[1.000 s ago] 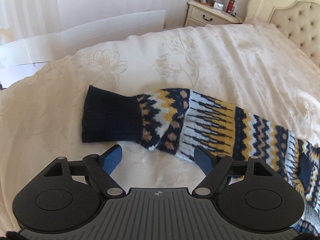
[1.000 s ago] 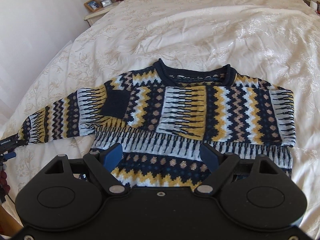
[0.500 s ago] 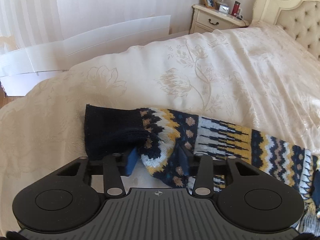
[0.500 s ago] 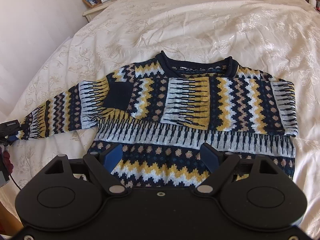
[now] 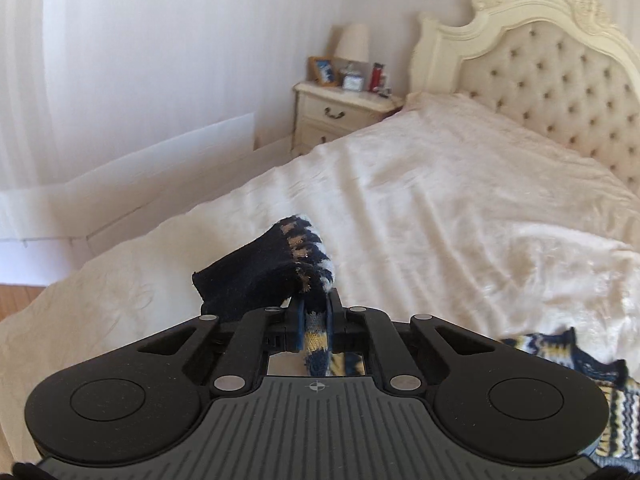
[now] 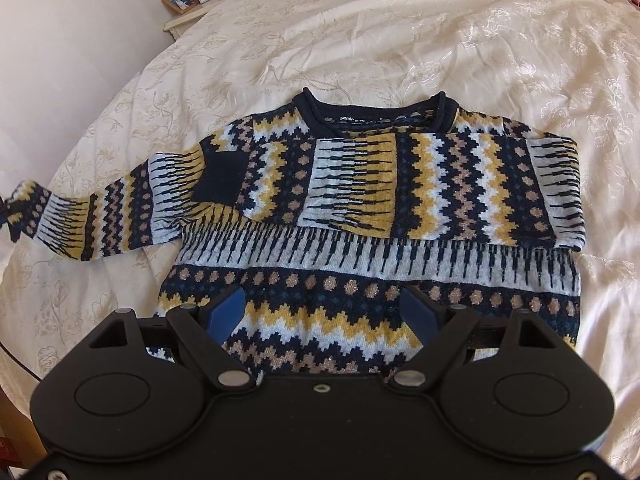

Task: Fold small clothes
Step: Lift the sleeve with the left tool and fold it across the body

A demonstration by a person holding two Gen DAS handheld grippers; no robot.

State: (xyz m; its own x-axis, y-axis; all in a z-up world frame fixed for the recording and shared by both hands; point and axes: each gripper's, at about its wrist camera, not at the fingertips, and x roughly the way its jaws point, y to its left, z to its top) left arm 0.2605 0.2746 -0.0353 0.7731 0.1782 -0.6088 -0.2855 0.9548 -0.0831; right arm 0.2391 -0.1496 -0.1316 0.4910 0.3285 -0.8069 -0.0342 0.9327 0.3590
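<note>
A navy, yellow and white patterned knit sweater [image 6: 400, 208] lies flat on the cream bedspread [image 6: 440, 40], its right sleeve folded across the chest. Its left sleeve [image 6: 100, 220] stretches out toward the left edge of the right wrist view. My left gripper [image 5: 314, 316] is shut on that sleeve near the navy cuff [image 5: 256, 276], which it holds lifted above the bed. My right gripper [image 6: 322, 312] hovers open over the sweater's lower hem, with nothing between its fingers.
A cream bedside table [image 5: 340, 116] with a lamp [image 5: 352, 46], a photo frame and small items stands at the bed's far left. A tufted headboard [image 5: 552, 80] rises at the back right. White boards [image 5: 132, 184] lean along the wall beside the bed.
My left gripper closed on the sleeve near the cuff and lifted it off the bed, tilting upward. My right gripper edged slightly closer to the sweater and stayed open.
</note>
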